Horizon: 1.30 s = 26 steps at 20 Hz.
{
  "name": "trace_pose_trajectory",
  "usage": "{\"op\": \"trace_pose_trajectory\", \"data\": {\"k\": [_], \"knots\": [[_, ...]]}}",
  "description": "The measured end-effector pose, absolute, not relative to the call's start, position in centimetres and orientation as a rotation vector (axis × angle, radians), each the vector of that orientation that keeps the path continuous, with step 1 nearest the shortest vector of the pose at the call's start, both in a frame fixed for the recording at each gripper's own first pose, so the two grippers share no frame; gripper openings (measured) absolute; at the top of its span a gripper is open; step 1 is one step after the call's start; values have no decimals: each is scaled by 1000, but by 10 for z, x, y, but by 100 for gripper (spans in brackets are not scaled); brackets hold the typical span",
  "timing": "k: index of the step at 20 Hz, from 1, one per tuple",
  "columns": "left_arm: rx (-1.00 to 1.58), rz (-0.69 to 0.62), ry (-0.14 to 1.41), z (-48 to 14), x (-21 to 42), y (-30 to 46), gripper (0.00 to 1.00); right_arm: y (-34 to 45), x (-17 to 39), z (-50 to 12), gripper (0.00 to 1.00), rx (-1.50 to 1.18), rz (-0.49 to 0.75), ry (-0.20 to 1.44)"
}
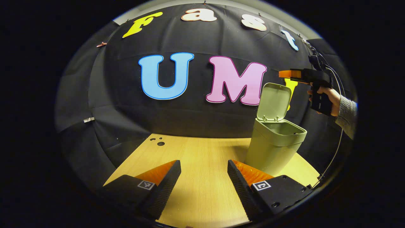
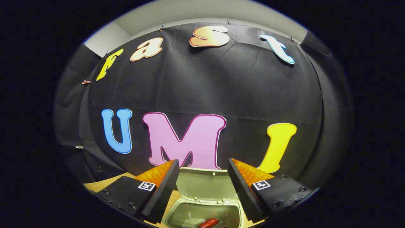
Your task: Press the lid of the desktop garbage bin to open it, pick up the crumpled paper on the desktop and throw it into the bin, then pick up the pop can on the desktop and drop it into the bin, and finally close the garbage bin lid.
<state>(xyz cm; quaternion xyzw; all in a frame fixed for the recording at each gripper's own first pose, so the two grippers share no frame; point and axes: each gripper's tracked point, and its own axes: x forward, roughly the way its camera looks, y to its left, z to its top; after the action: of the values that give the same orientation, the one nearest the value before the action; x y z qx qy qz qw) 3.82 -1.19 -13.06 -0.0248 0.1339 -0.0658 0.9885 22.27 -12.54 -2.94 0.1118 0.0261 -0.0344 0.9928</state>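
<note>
Pale green plastic desktop bin [image 1: 274, 146], far right on the wooden counter [image 1: 202, 164], hinged lid [image 1: 274, 101] raised, red can [image 2: 208, 223] seen inside; right tool [image 2: 203, 185] held above, left tool [image 1: 204, 186] low, both apart, empty; lid closing judged pending, a downward push being required.

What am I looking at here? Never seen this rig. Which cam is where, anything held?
No robot: a person holds a two-finger tool in each hand, and a fisheye camera rides on each. The left gripper view looks across the table past the open, empty left tool; it shows the bin, its lid up, and a hand holding the right tool above it. The right gripper view looks down past the open right tool into the bin, where a red can lies. Nothing is held.
</note>
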Motion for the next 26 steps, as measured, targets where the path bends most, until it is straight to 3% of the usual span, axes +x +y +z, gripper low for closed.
{"op": "trace_pose_trajectory", "data": {"k": [11,26], "knots": [[-49,-99,268,-132,42,-2,96,-127,275,-71,96,248,-111,137],[-27,-138,276,-133,29,-27,96,-101,197,-89,96,211,3,201]]}}
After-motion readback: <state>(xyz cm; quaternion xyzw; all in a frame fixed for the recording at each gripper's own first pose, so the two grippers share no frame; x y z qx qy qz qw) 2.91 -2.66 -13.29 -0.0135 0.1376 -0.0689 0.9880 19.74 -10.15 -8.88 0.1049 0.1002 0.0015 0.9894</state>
